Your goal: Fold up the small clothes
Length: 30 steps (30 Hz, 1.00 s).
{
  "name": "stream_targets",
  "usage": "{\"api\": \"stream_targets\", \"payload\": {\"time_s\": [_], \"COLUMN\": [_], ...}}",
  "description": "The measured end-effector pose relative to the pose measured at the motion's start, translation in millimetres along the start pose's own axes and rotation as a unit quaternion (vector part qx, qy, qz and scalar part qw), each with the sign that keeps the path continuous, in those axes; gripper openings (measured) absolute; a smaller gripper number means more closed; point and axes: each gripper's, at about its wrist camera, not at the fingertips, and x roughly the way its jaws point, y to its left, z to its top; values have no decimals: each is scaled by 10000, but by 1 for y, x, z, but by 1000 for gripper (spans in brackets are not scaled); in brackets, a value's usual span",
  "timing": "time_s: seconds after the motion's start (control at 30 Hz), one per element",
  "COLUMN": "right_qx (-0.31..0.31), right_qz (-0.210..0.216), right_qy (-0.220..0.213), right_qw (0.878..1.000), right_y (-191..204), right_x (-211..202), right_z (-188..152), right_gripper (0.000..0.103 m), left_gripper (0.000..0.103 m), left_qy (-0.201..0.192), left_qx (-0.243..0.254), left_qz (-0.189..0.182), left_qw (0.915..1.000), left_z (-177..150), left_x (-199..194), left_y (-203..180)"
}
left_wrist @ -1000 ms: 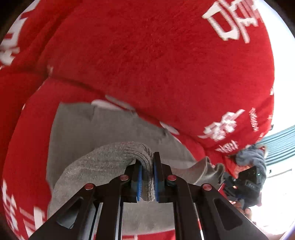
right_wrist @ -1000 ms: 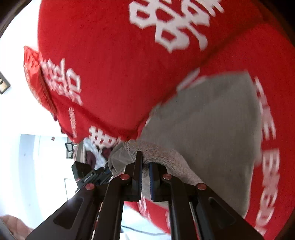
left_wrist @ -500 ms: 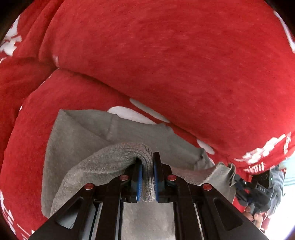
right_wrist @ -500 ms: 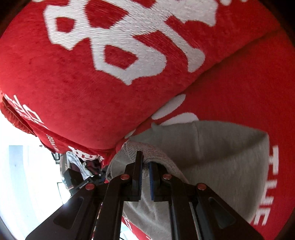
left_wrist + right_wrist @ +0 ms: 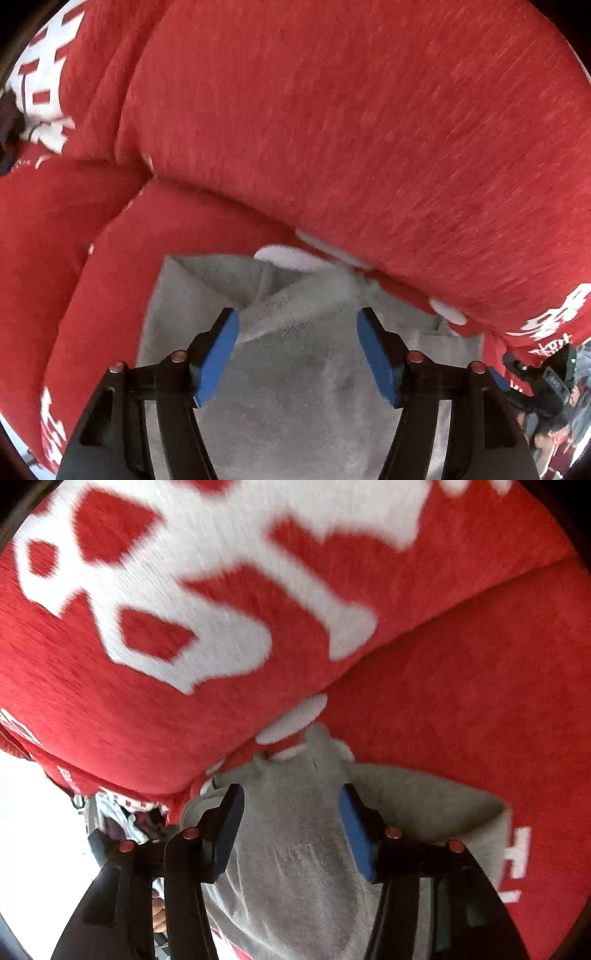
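Grey garment [image 5: 303,387] lies on red sofa cushion [image 5: 122,266], soft, limp knit. Left hand-held gripper [image 5: 297,332] & right hand-held gripper [image 5: 290,805]: both wide open, holding nothing. Best pinched at folded edge.

A small grey knitted garment [image 5: 295,369] is laid folded on the red cushioned seat [image 5: 110,277], its far edge bunched against the seat's back edge, beneath the backrest.

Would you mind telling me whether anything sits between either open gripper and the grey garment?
Nothing visible does. The left gripper and right gripper both stand open directly over the grey garment, which lies on the red cushion.
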Motion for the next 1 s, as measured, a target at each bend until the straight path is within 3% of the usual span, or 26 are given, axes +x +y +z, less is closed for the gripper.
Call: {"api": "stream_targets", "payload": {"time_s": [0.3, 0.53, 0.77, 0.9, 1.0], "right_qx": [-15, -84, -409, -205, 339], "right_qz": [-282, -643, -520, 7, 310], "right_qy": [54, -54, -182, 282, 814], "right_qw": [9996, 9979, 9976, 9994, 9956], "right_y": [-5, -4, 43, 70, 78], "right_x": [-28, -43, -46, -14, 34], "right_z": [-29, -71, -139, -198, -249], "right_gripper": [58, 58, 58, 58, 59], "left_gripper": [68, 68, 68, 68, 68], "left_qy": [451, 788, 1309, 1684, 1945], "left_qx": [86, 273, 609, 934, 1151], "left_qz": [389, 413, -76, -472, -876], "left_qw": [9982, 9957, 9895, 9801, 9702], "left_z": [-20, -51, -68, -79, -86], "left_x": [-4, -9, -22, -23, -23], "left_y": [26, 53, 90, 100, 100]}}
